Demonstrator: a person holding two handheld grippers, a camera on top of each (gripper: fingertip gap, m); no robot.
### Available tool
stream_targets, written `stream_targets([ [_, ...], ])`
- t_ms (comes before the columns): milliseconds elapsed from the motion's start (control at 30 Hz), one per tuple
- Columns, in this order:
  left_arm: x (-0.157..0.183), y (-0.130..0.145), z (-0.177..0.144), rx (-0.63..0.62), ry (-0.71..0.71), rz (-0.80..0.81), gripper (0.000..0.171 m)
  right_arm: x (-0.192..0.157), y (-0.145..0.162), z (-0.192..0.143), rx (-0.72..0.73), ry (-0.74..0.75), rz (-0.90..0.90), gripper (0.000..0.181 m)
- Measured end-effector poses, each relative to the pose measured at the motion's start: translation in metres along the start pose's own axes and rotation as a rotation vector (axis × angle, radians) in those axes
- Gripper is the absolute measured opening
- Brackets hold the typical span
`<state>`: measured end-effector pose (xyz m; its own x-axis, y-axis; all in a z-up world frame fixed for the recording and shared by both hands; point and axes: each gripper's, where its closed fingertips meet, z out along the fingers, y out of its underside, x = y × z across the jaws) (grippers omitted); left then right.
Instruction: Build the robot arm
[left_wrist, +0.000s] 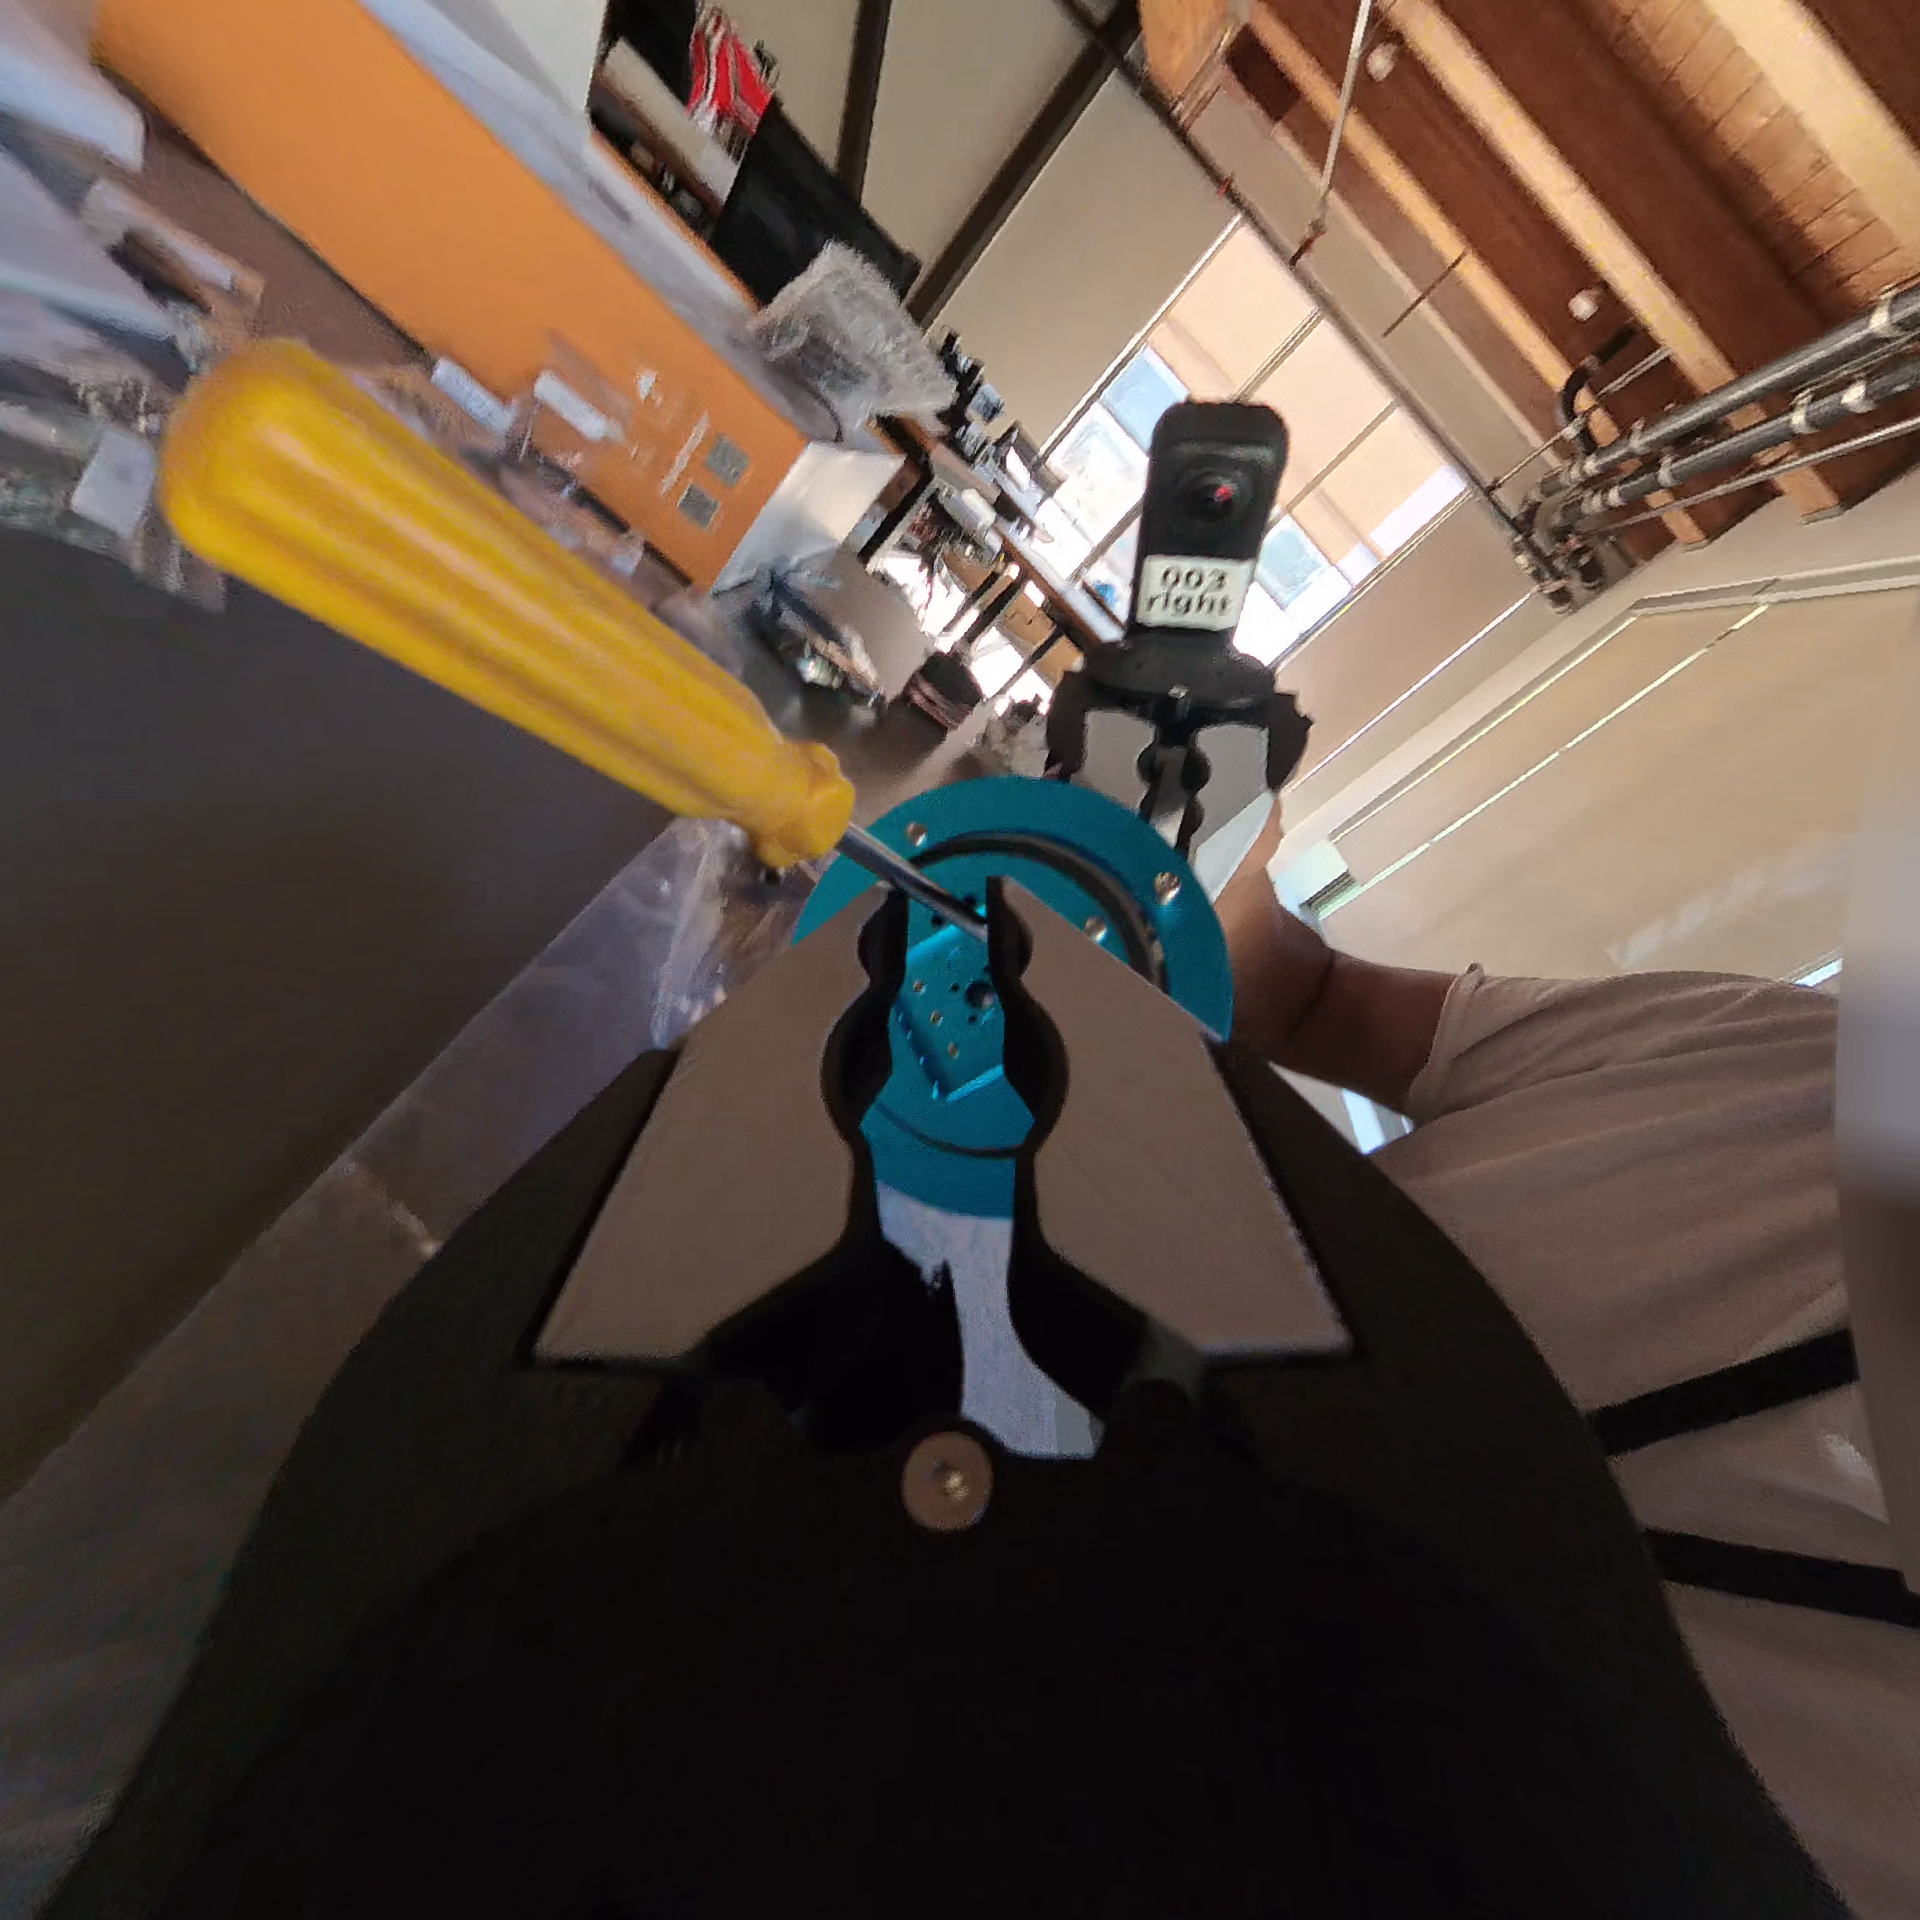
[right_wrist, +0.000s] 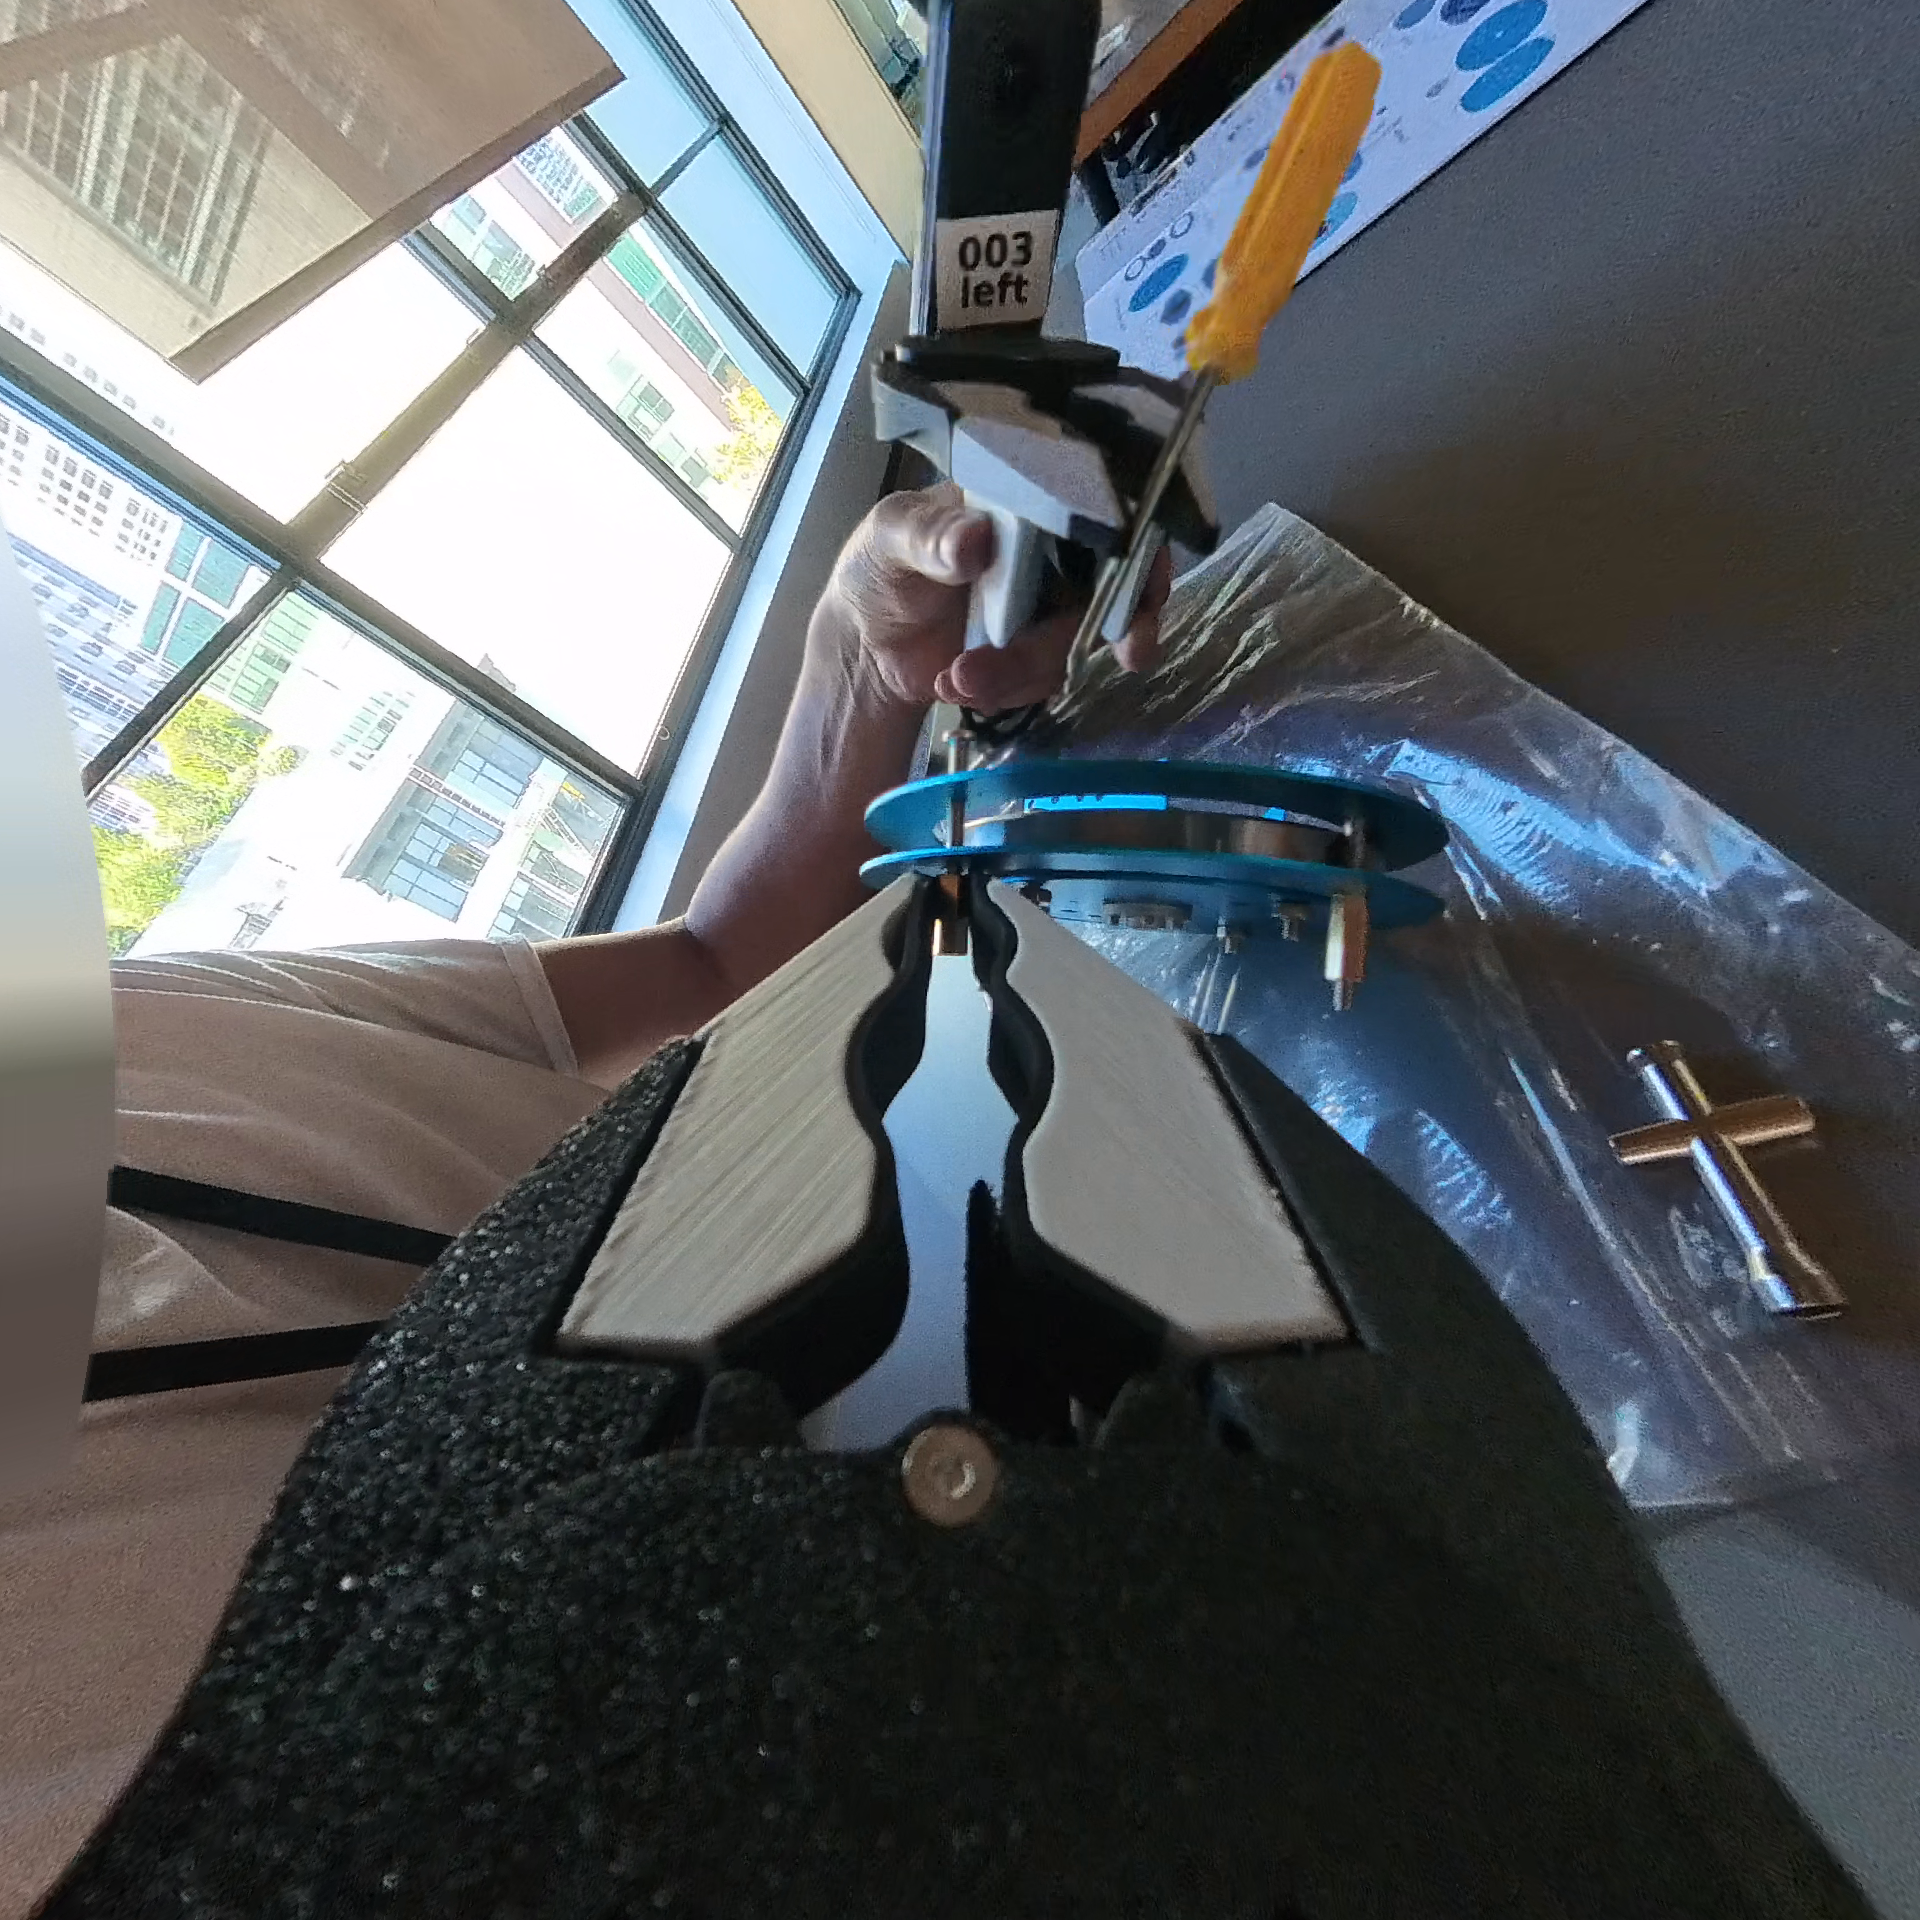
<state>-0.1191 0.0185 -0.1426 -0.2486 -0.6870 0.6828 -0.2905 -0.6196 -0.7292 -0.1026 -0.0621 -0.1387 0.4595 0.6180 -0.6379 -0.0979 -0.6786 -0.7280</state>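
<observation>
Here, my left gripper pinching the yellow-handled screwdriver shaft, my right gripper clamped on the blue disc assembly's standoff, plastic bag beneath.

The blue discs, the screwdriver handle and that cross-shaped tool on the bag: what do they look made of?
Blue discs: probably coloured metal, thin and flat with a satin sheen and small drilled holes.
Screwdriver handle: yellow plastic by the look, fluted with a dull gloss; its shaft is bright metal.
Cross-shaped tool: polished metal, mirror-like glints on its tubes.
Bag beneath: clear, crinkled plastic film.
</observation>
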Motion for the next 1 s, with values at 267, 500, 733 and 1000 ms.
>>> stream_targets([
  [267, -0.046, 0.046, -0.026, -0.39, -0.437, 0.176, 0.003, 0.006, -0.001, -0.001, -0.016, 0.146, -0.166, 0.005],
  [500, -0.081, 0.048, -0.046, -0.506, -0.717, 0.35, 0.003, 0.005, 0.004, 0.002, -0.039, 0.219, -0.261, 0.006],
  [733, -0.084, 0.038, -0.031, -0.452, -0.709, 0.403, 0.018, 0.016, 0.005, -0.005, -0.035, 0.26, -0.243, 0.005],
  [1000, -0.031, 0.0, -0.023, -0.287, -0.669, 0.598, 0.024, 0.016, -0.009, -0.006, -0.079, 0.335, -0.307, 0.005],
])
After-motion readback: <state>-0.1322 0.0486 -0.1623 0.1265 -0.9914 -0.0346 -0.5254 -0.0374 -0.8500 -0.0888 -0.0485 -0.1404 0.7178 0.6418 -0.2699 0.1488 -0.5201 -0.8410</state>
